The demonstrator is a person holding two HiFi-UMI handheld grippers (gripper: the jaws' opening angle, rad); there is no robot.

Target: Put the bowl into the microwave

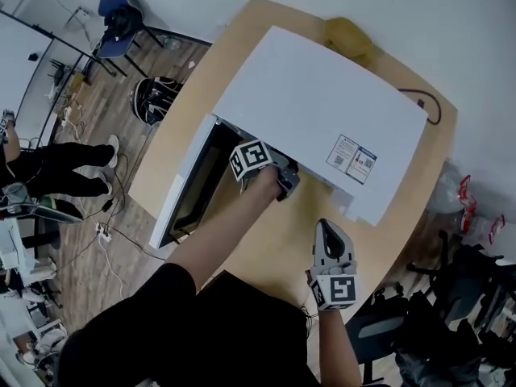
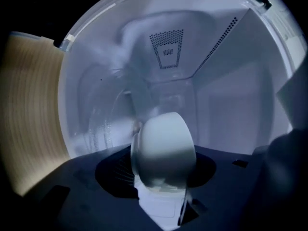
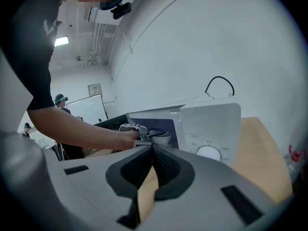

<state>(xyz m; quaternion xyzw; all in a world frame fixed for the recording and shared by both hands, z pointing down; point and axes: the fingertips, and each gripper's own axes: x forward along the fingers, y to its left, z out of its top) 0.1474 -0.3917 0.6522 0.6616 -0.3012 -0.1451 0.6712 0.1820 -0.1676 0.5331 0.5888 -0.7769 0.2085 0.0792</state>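
Observation:
The white microwave [image 1: 322,111] stands on a round wooden table [image 1: 278,252], its door [image 1: 173,200] swung open to the left. My left gripper [image 1: 282,180] reaches into the opening and is shut on the rim of a white bowl [image 2: 163,150]. In the left gripper view the bowl hangs tilted inside the cavity, above the glass turntable [image 2: 103,124]. The right gripper view shows the same bowl [image 3: 160,138] just inside the opening, beside the control panel [image 3: 209,129]. My right gripper [image 1: 326,230] hovers over the table in front of the microwave, shut and holding nothing.
A black cable [image 1: 423,99] runs behind the microwave, and a yellowish object [image 1: 347,35] lies at the table's far edge. A blue chair [image 1: 119,14] and a seated person's legs [image 1: 68,168] are off to the left, on the wood floor.

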